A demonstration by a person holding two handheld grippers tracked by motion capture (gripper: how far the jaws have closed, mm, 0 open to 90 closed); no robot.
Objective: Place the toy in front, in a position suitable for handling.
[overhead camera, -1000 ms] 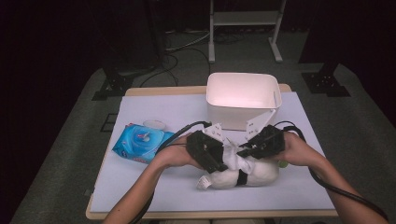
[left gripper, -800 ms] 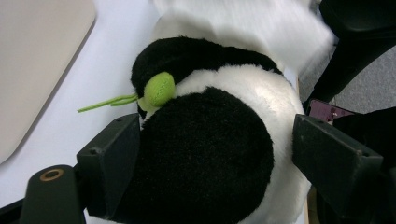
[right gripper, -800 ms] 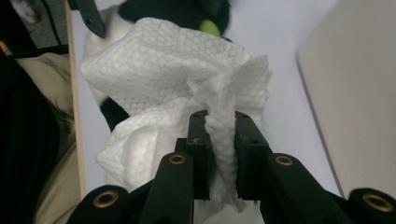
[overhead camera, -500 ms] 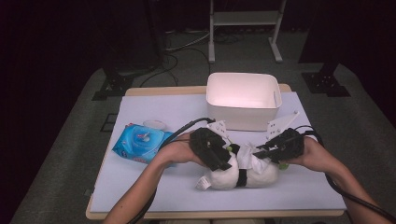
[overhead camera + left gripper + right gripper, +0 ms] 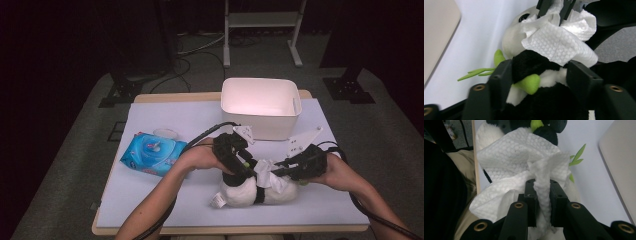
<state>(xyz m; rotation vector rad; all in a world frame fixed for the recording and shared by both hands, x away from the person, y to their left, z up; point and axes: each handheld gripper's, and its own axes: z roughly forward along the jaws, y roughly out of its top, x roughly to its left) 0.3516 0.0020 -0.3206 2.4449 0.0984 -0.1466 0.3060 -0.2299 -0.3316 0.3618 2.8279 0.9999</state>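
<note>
Overhead, we see a plush panda (image 5: 250,190) lying on its side on the desk (image 5: 165,120), near the front edge, with a white bin (image 5: 262,107) behind it and a blue wipe packet (image 5: 154,152) to its left. Our left tongs (image 5: 245,167) sit on the panda's middle; our right tongs (image 5: 281,170) hold a white wipe (image 5: 267,170) over its head end.

Along the left tongs (image 5: 537,77), the jaws have just been closing and now straddle the panda's (image 5: 531,62) black arm, with a green leaf patch between them; whether the pads press it we cannot tell. The wipe (image 5: 556,42) drapes over the pale head beyond.

Along the right tongs (image 5: 541,195), the jaws are pinching a twisted fold of the wipe (image 5: 524,152), which spreads over the panda (image 5: 549,132).
</note>
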